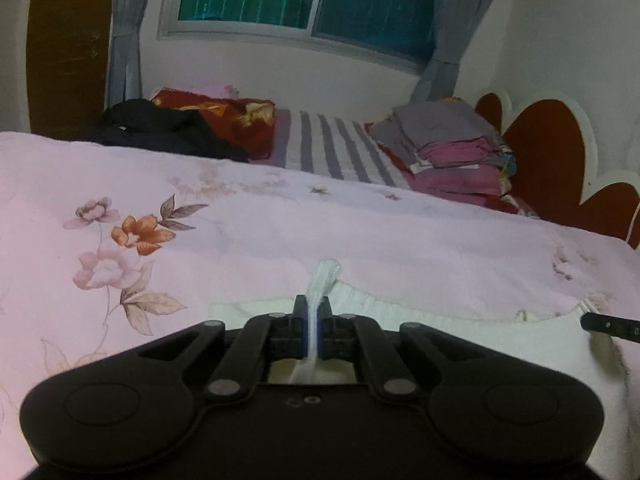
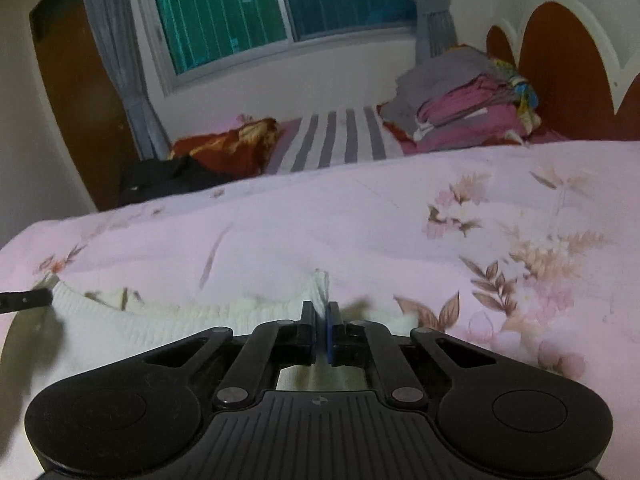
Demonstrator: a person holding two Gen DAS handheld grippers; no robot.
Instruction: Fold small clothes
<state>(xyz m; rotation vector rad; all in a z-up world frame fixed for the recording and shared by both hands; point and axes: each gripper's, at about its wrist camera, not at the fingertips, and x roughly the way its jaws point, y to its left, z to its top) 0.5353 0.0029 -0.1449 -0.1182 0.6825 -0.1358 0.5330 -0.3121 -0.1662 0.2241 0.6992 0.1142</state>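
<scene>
A small white ribbed garment (image 1: 460,332) lies on the pink floral bedspread (image 1: 280,224), its curved neckline facing away. My left gripper (image 1: 313,306) is shut on a pinched shoulder strap of it, which sticks up between the fingers. In the right wrist view the same white garment (image 2: 160,324) spreads to the left, and my right gripper (image 2: 320,310) is shut on its other strap. Each gripper's tip shows in the other's view: the right one (image 1: 608,326) at the right edge, the left one (image 2: 24,300) at the left edge.
At the far side of the bed lie a pile of folded grey and pink clothes (image 1: 452,148), a black garment (image 1: 160,128), a red floral pillow (image 1: 224,116) and a striped sheet (image 1: 328,148). A red and white headboard (image 1: 560,160) stands on the right.
</scene>
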